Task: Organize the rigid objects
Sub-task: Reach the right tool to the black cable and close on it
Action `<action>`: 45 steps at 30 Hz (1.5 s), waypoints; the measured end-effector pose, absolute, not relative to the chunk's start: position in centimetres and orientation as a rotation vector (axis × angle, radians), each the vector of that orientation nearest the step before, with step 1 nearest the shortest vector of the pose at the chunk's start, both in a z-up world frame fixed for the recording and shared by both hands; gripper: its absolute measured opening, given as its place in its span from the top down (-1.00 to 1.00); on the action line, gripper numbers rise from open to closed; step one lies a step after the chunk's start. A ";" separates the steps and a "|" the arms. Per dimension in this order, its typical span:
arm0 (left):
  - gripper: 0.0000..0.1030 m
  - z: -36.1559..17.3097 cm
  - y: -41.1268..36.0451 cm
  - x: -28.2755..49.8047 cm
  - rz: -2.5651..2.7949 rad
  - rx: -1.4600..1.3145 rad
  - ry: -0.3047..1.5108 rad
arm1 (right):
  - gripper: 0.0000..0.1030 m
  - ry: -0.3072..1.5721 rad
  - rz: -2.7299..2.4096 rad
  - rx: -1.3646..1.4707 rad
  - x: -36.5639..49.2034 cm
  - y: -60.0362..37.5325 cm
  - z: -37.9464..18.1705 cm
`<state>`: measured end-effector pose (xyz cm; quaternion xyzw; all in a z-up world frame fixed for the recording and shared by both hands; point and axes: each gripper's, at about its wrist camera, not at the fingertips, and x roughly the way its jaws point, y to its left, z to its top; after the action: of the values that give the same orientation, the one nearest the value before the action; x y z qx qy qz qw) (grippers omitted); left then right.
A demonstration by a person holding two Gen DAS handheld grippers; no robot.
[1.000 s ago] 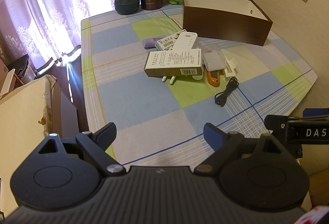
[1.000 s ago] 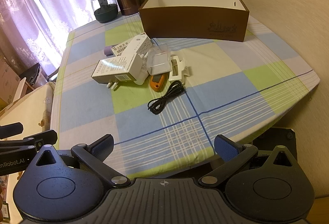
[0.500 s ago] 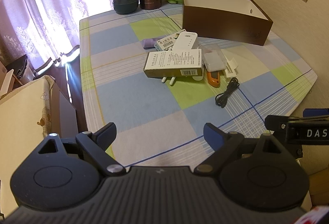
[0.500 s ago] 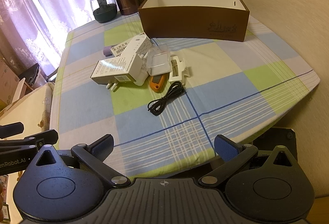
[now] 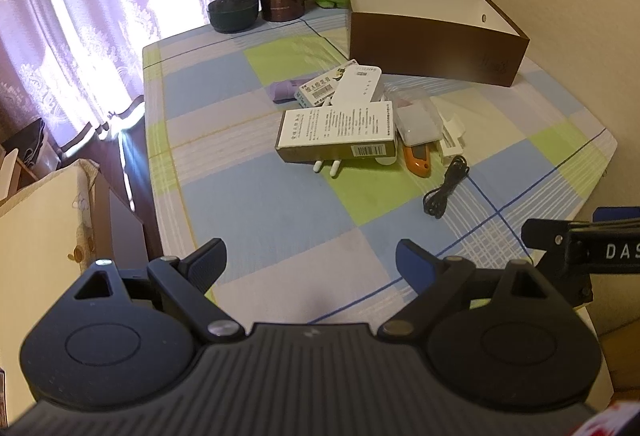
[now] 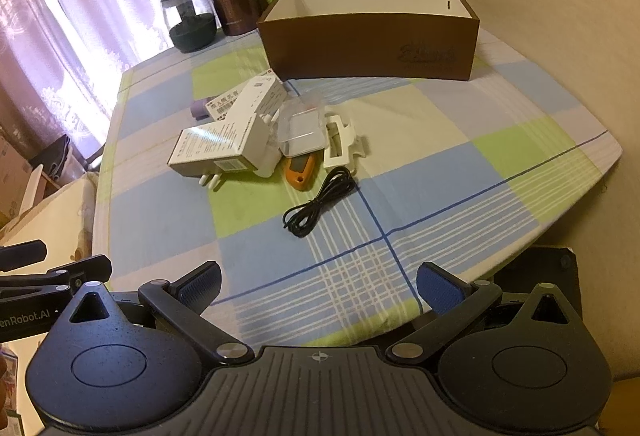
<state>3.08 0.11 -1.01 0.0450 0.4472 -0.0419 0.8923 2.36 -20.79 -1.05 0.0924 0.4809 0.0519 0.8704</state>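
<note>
Brown box (image 6: 368, 48), white-lined, nothing visible inside

"DAS" stands on the right tool's arm (image 5: 600, 250); "enRobot.AI" on the left tool's arm (image 6: 24, 320).

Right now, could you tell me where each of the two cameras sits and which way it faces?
Left wrist: on the open left gripper at the near left edge, facing the table, the pile and brown box; the right gripper's side shows.
Right wrist: on the open right gripper, further right, facing the same way; the left gripper's side shows.
Both share the box, black cable and orange knife.
</note>
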 end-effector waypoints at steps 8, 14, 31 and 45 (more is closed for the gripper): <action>-0.74 -2.0 1.0 6.0 -0.143 0.126 0.920 | -0.96 0.883 0.134 0.279 3.1 -21.3 -0.8; -0.74 -3.3 1.8 8.3 -0.182 0.143 0.937 | -0.96 0.866 0.080 0.281 3.9 -20.7 -2.2; -0.74 -7.7 1.7 12.6 -0.131 0.103 1.025 | -0.67 1.056 0.032 0.284 10.3 -20.2 -8.8; -0.74 -9.8 0.5 14.8 -0.019 0.060 1.091 | -0.26 1.138 0.115 0.236 15.1 -20.0 -13.2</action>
<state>14.82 0.47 -9.76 0.0283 0.5188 -0.0089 0.8544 15.08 -19.95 -13.18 0.1113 0.5372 0.0542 0.8343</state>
